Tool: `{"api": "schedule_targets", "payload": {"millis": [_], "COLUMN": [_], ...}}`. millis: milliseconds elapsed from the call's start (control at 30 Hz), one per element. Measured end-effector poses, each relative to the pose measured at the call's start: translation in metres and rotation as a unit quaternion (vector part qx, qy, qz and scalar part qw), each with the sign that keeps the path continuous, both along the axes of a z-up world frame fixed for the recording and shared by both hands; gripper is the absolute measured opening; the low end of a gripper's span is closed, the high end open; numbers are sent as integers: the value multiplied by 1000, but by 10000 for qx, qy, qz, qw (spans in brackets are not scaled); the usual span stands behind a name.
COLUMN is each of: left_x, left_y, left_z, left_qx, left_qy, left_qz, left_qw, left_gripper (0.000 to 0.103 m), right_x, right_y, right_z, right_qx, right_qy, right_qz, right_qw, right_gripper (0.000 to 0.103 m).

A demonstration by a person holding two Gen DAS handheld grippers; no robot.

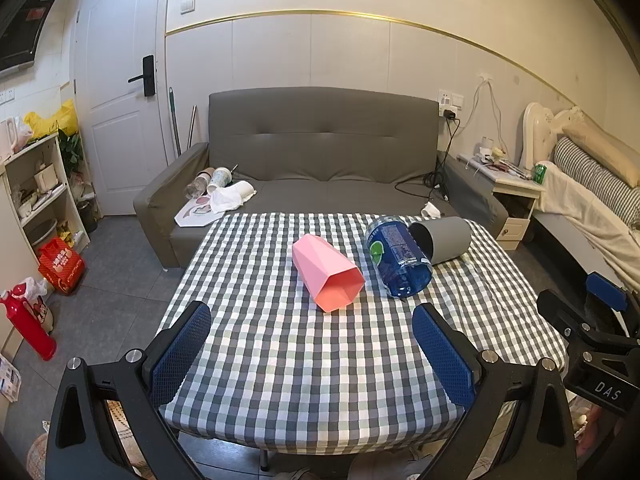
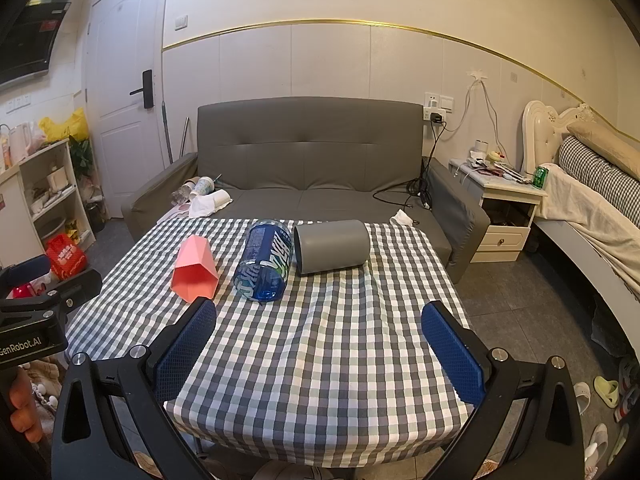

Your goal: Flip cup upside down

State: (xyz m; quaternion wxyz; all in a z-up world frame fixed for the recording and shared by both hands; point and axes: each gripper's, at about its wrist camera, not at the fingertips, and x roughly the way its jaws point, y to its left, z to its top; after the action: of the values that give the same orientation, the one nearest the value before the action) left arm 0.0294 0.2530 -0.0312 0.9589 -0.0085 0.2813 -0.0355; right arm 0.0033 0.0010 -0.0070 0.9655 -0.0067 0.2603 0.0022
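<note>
Three cups lie on their sides on the checked tablecloth (image 1: 304, 368). A pink faceted cup (image 1: 326, 272) lies mid-table, mouth toward me; it also shows in the right wrist view (image 2: 195, 270). A blue clear cup (image 1: 398, 258) (image 2: 266, 262) lies to its right. A grey cup (image 1: 442, 240) (image 2: 332, 246) lies beyond it, touching it. My left gripper (image 1: 312, 316) is open and empty, short of the pink cup. My right gripper (image 2: 320, 314) is open and empty, short of the blue and grey cups.
A grey sofa (image 1: 320, 148) stands behind the table with cups and paper on its left seat. A shelf (image 1: 36, 192) and red bags stand at the left. A nightstand (image 2: 508, 208) and a bed (image 2: 592, 208) are at the right.
</note>
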Motion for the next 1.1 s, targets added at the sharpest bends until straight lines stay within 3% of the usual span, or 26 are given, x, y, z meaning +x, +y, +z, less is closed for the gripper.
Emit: {"api": "schedule_targets", "payload": {"millis": [1100], "left_x": [1], "left_y": [-1], "left_z": [0], "left_qx": [17], "left_qy": [12], "left_qz": [0], "left_qw": [10000], "left_gripper": [103], "right_x": [1], "right_y": [1], "right_z": [-3], "right_qx": [-2], "right_qy": [23], "right_qz": [-1], "right_qw": [10000], "right_gripper": [103]}}
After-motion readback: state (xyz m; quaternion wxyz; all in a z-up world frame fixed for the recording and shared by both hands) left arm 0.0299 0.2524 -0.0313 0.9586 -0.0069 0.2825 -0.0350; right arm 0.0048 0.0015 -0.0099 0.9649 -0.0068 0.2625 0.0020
